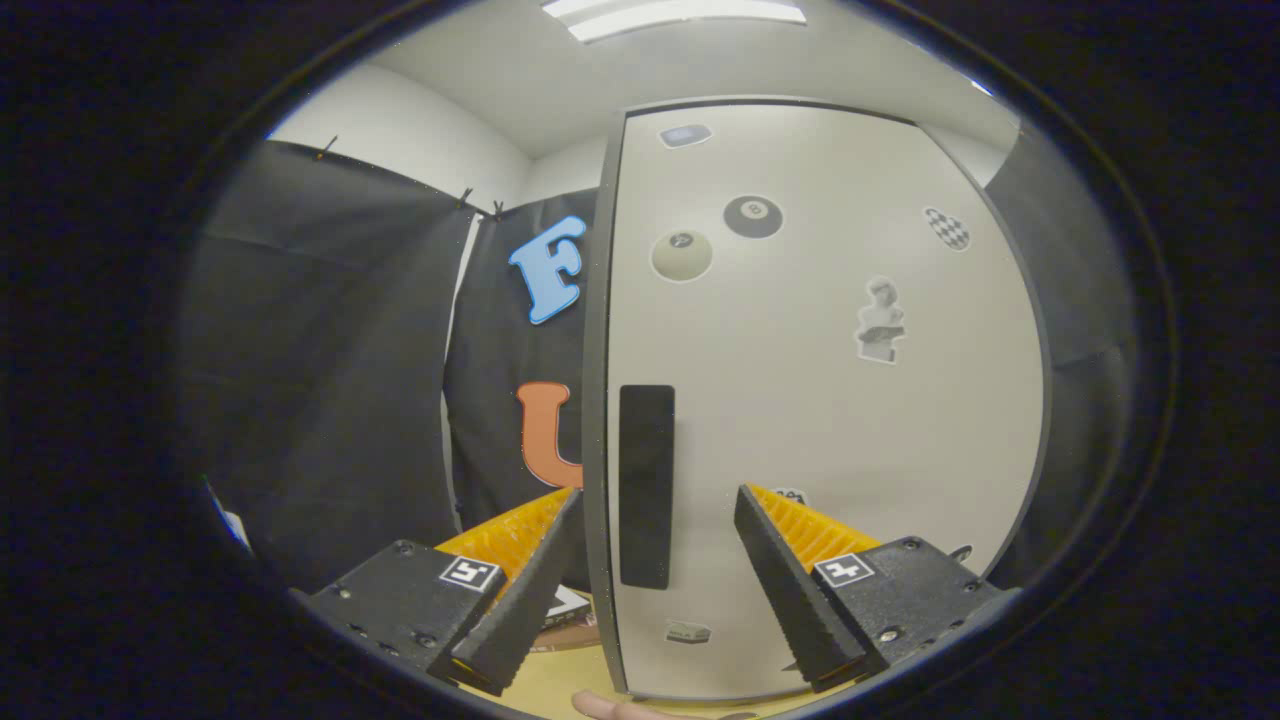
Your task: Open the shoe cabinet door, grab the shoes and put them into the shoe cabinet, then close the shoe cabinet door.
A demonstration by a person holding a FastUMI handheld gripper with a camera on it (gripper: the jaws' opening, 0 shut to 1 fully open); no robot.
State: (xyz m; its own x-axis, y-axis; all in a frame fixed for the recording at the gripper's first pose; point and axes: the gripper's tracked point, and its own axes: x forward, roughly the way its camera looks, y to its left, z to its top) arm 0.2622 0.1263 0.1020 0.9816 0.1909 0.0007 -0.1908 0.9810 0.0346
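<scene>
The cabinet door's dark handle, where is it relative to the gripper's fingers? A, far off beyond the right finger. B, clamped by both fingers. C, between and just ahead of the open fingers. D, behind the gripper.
C: the dark handle on the cabinet door stands in the gap of the open gripper, untouched by either finger.

The shoe cabinet door (830, 400) looks like smooth, matt laminate – pale, with a thin darker edge band (596, 400) that seems plastic. Flat stickers (753, 216) on it have a slight paper sheen. Its handle (646, 485) is a matt dark recess. The claw (655, 510) stands open astride the door's edge, its fingers (780, 560) ribbed on the inner faces like moulded plastic – the blocks behind them look grainy and matt. The booth wall (330, 380) is dull, creased cloth. The tabletop (560, 675) looks like smooth light wood.
</scene>
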